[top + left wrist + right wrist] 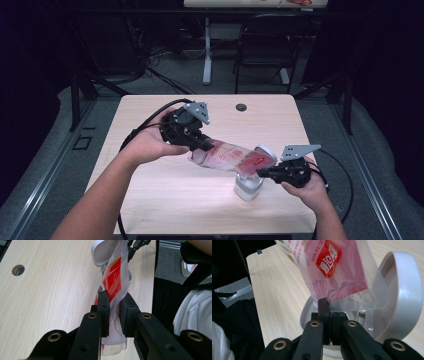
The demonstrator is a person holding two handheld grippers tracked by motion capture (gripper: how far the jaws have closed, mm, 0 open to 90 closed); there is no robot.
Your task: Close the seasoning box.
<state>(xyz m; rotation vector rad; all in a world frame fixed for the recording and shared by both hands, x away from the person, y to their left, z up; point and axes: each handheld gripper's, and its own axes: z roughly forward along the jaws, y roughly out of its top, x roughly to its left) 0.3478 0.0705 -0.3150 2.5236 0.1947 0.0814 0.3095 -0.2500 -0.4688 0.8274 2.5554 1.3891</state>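
A clear plastic bag (231, 157) with red print is stretched between both grippers above the wooden table (150, 200). My left gripper (202, 146) is shut on the bag's left end; in the left gripper view the jaws pinch the film of the bag (115, 282). My right gripper (261, 174) is shut on the bag's right end, and in the right gripper view the bag (332, 265) hangs over a white container (305, 315). The container (248, 187) stands under the bag with its round lid (402, 290) flipped open.
A cable hole (241, 107) sits near the table's far edge, also in the left gripper view as a round cable hole (18, 269). A black chair (265, 45) and a desk leg (207, 50) stand beyond the table. Black cables trail off both grippers.
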